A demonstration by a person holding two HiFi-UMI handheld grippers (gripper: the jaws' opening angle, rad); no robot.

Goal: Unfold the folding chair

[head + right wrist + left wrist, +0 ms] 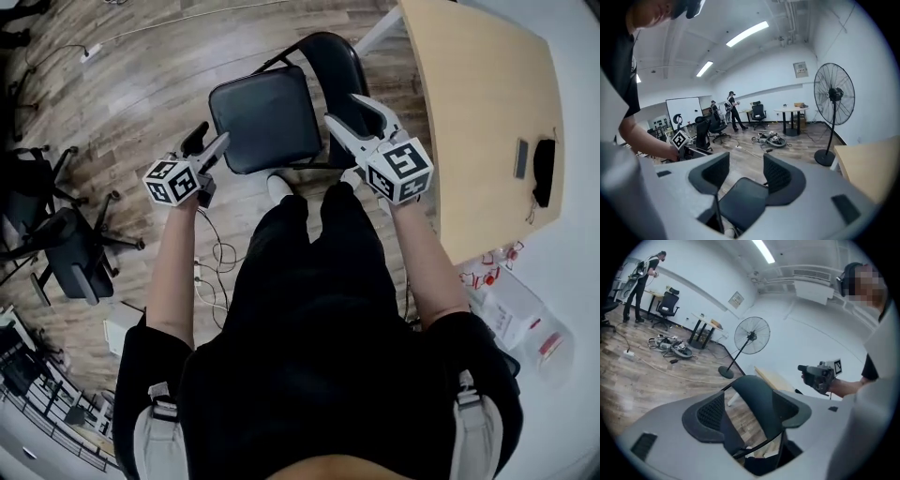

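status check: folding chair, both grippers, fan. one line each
folding chair: unfolded, seat down, standing on the floor, not gripped.
left gripper: jaws apart, nothing between them, off the seat's left side.
right gripper: jaws apart, nothing between them.
fan: upright on its stand; cannot tell whether it is running.

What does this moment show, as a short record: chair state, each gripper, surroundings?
chair: folding chair unfolded, seat level, standing on wooden floor
left gripper: open, empty, left of the seat in head view
right gripper: open, empty, right of the seat
nearby: table to the chair's right
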